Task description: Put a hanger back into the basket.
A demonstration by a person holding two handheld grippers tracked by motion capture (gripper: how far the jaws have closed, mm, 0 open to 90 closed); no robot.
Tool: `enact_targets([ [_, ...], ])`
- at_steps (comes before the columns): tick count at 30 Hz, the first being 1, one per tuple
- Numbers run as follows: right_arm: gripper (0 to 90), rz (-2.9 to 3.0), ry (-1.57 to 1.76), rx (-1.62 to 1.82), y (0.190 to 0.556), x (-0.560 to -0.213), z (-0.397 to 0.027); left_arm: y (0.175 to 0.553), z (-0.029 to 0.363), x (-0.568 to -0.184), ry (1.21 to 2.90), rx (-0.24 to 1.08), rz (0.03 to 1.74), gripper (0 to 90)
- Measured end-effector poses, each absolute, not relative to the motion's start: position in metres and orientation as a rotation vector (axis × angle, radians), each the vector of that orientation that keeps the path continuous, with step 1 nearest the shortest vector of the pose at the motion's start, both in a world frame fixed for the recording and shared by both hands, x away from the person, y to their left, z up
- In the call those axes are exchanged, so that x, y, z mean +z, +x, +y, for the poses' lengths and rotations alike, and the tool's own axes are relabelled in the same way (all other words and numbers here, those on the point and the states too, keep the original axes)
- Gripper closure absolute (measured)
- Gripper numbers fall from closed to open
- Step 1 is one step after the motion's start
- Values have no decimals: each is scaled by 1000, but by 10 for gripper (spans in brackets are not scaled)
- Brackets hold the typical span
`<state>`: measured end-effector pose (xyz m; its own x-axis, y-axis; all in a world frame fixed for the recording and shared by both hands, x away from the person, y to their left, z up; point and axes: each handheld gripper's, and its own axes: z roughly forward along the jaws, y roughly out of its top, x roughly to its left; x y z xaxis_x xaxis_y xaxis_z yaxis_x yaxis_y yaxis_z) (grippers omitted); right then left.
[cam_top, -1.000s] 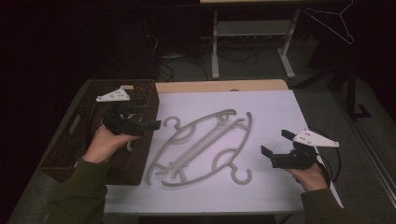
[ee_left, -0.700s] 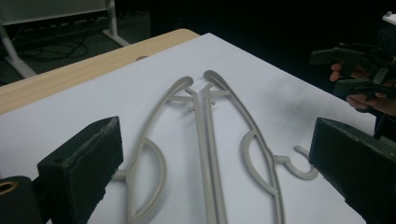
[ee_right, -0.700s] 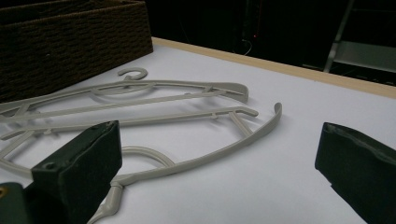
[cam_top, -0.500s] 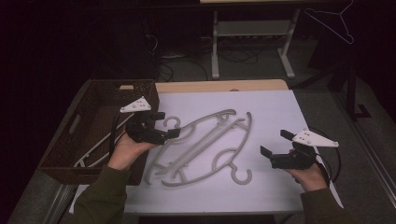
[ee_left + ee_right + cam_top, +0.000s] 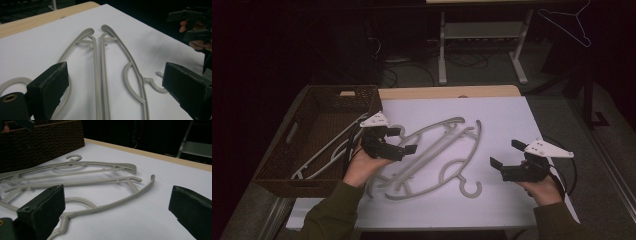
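Two grey plastic hangers (image 5: pixel 437 155) lie side by side on the white sheet (image 5: pixel 512 115), their hooks pointing opposite ways. My left gripper (image 5: pixel 403 140) hovers open over their left ends, nothing between its jaws. In the left gripper view the open jaws frame both hangers' straight bars (image 5: pixel 98 70), with the gripper (image 5: pixel 116 75) just above them. My right gripper (image 5: pixel 507 154) stands open at the sheet's right side, apart from the hangers. In the right gripper view the gripper (image 5: pixel 117 202) faces the nearer hanger (image 5: pixel 120 202), and the farther hanger (image 5: pixel 100 171) lies behind it.
A dark woven basket (image 5: pixel 277 165) stands at the table's left edge with several white hangers (image 5: pixel 329 145) in it. The basket wall (image 5: pixel 37 142) rises beyond the grey hangers. A metal stand (image 5: pixel 482 30) sits on the floor behind the table.
My left gripper has moved right, from over the basket to over the left ends of the grey hangers. The right gripper has stayed put.
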<state>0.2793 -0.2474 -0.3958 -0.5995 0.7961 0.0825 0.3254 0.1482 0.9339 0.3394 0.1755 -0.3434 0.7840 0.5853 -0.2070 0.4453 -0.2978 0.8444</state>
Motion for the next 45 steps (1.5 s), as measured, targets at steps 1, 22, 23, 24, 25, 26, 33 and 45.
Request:
enact_targets([
  [1, 3, 1997, 1069, 1449, 279, -396, -247, 340, 174, -345, 1947, 172, 776, 67],
  [22, 4, 2017, 1075, 1440, 281, -397, -246, 364, 149, -409, 2084, 112, 881, 490],
  [23, 4, 2017, 1075, 1440, 281, -397, -246, 366, 147, -412, 2089, 109, 883, 490],
  [24, 4, 2018, 1076, 1440, 281, -397, -245, 368, 145, -414, 2088, 101, 887, 506],
  [25, 4, 2018, 1076, 1440, 281, -397, -245, 370, 143, -416, 2095, 97, 887, 506],
  [26, 4, 2016, 1076, 1440, 281, -397, -245, 376, 138, -420, 2120, 104, 879, 515],
  [33, 4, 2008, 1079, 1445, 280, -396, -248, 385, 123, -429, 2184, 107, 882, 592],
  [45, 4, 2010, 1080, 1446, 281, -397, -249, 393, 113, -435, 2238, 98, 858, 791],
])
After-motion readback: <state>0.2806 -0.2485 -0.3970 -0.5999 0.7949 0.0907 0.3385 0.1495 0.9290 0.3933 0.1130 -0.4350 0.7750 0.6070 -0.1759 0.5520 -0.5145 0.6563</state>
